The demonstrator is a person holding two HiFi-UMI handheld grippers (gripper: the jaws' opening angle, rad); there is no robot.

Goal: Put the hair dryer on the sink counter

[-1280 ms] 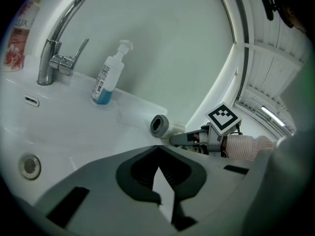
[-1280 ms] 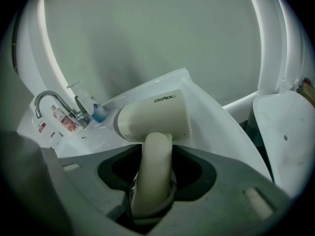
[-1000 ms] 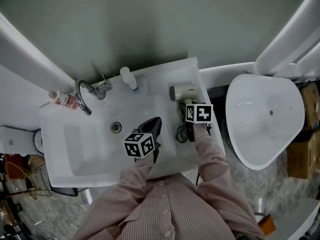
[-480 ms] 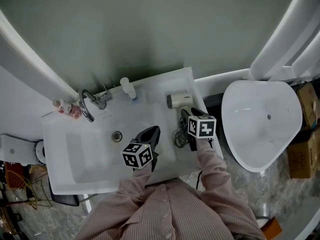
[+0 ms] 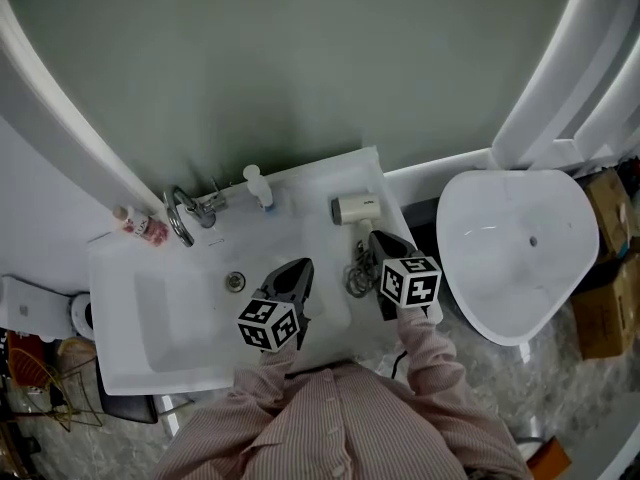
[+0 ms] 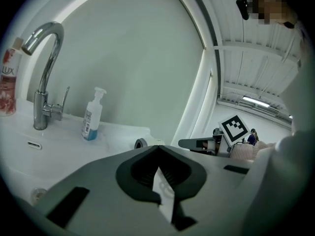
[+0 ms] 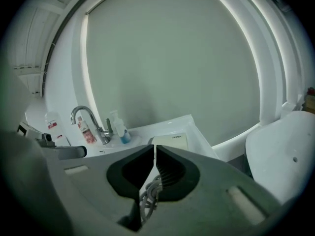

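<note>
The cream hair dryer [image 5: 355, 209] lies on its side on the white sink counter [image 5: 312, 182], right of the basin, nozzle toward the faucet. Its coiled cord [image 5: 358, 273] rests just in front of it. My right gripper [image 5: 384, 243] hovers over the cord, pulled back from the dryer, jaws together with nothing in them. In the right gripper view the dryer [image 7: 170, 141] lies beyond the jaw tips [image 7: 154, 150]. My left gripper [image 5: 293, 275] hangs over the basin, shut and empty. From the left gripper view the dryer's nozzle [image 6: 141, 143] shows past the jaws [image 6: 157, 148].
A chrome faucet [image 5: 183, 214] and a blue-bottomed pump bottle [image 5: 258, 184] stand at the back of the sink, a red-labelled bottle [image 5: 141, 227] at the far left. The drain [image 5: 235, 281] is in the basin. A white toilet [image 5: 515, 253] stands right of the counter.
My right gripper has let go of the hair dryer's handle, drawn back toward the person and shut. The dryer stays on the counter. My left gripper has lifted slightly.
</note>
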